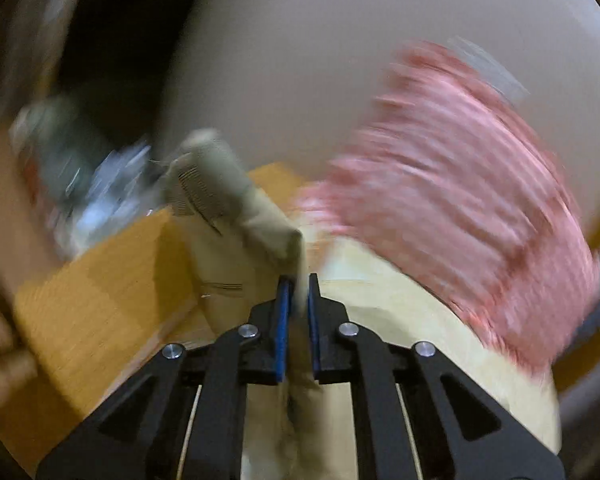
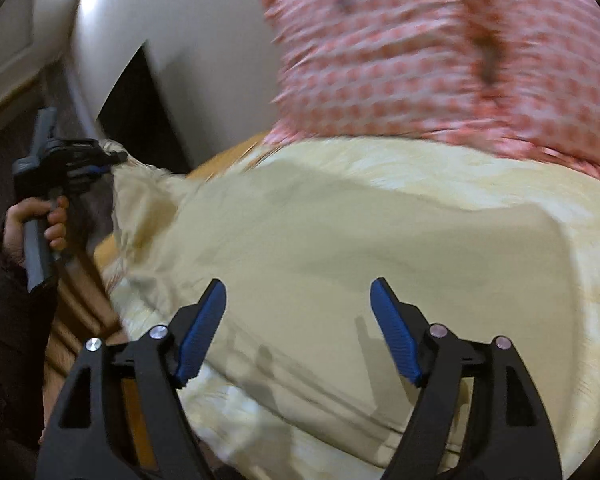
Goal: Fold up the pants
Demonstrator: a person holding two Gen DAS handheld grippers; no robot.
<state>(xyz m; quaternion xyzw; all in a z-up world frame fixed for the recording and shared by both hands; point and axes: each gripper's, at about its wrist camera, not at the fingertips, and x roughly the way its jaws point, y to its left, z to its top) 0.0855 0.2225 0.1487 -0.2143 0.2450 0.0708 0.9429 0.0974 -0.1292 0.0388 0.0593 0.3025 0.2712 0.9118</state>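
Wooden table at lower left carries beige pants across mid-frame, soft and limp; the left gripper pinches a waist edge between narrowed fingers, while the right gripper hovers wide apart, best aimed at a hem

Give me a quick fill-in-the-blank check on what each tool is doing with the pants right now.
1. The left tool is ____ on a fold of the beige pants.
2. The right tool hangs over the pants with its fingers ____.
3. The cloth lying past the pants is patterned pink and ____.
4. The pants lie on a ____ table.

Missing words: shut; open; white; wooden
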